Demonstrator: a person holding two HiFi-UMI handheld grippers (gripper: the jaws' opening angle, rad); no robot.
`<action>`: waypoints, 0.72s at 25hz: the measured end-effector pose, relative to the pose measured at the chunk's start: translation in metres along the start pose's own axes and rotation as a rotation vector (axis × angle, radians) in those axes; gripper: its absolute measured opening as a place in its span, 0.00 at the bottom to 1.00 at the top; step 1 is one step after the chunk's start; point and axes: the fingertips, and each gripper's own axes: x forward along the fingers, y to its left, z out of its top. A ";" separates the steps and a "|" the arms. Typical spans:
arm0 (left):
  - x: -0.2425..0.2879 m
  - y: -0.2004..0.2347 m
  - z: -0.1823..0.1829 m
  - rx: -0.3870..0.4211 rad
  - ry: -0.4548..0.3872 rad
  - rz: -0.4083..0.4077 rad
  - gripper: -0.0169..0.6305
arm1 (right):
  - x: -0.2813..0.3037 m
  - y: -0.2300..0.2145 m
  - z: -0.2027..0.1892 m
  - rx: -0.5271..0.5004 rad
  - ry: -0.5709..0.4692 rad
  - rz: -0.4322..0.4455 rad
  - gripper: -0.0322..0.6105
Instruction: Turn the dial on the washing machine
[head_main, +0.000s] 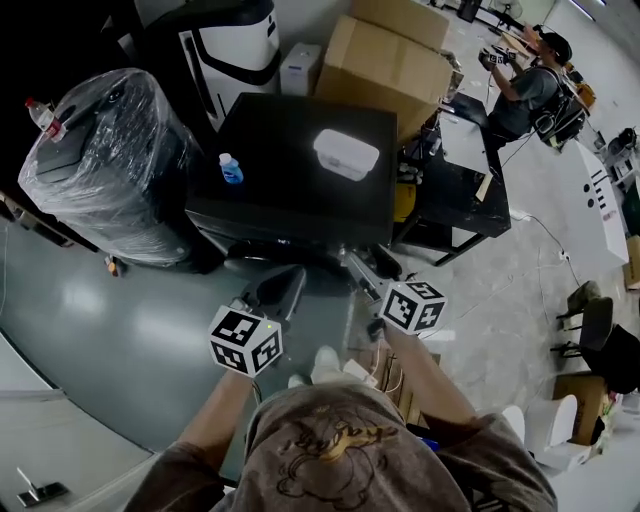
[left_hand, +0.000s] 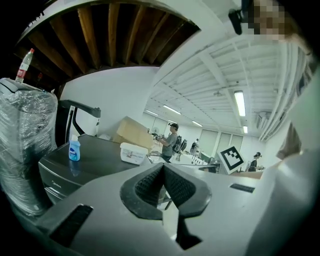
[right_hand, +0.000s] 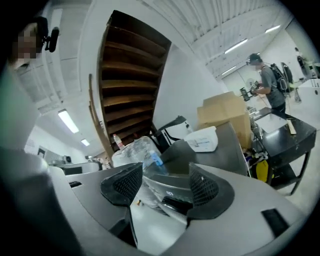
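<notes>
Turning of the dial is not yet begun, as I judge it; both tools hang in the air in front of the washing machine (head_main: 290, 195) and neither touches it; the left gripper (head_main: 283, 287) has its jaws pressed together with nothing between them, as its own view shows clearly; the right gripper (head_main: 360, 270) is wide, its jaws well apart and empty, and between them its view shows the grey front panel (right_hand: 170, 187) of the machine, near but not touched; the dial itself I cannot make out in any view; it is probably on that front panel, which the head view hides under the dark top; on this top stand a blue bottle (head_main: 231, 169) and a white lidded box (head_main: 346, 154); the whole task remains: to approach, to grip the dial, to rotate it
</notes>
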 end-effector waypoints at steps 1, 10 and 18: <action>-0.005 -0.002 0.005 0.000 -0.003 -0.007 0.01 | -0.005 0.011 0.003 -0.018 0.013 0.034 0.46; -0.050 -0.004 0.010 0.011 0.009 0.015 0.01 | -0.057 0.098 0.001 -0.284 0.062 0.283 0.46; -0.074 -0.004 -0.008 0.013 -0.073 0.053 0.01 | -0.069 0.120 -0.023 -0.342 0.004 0.350 0.06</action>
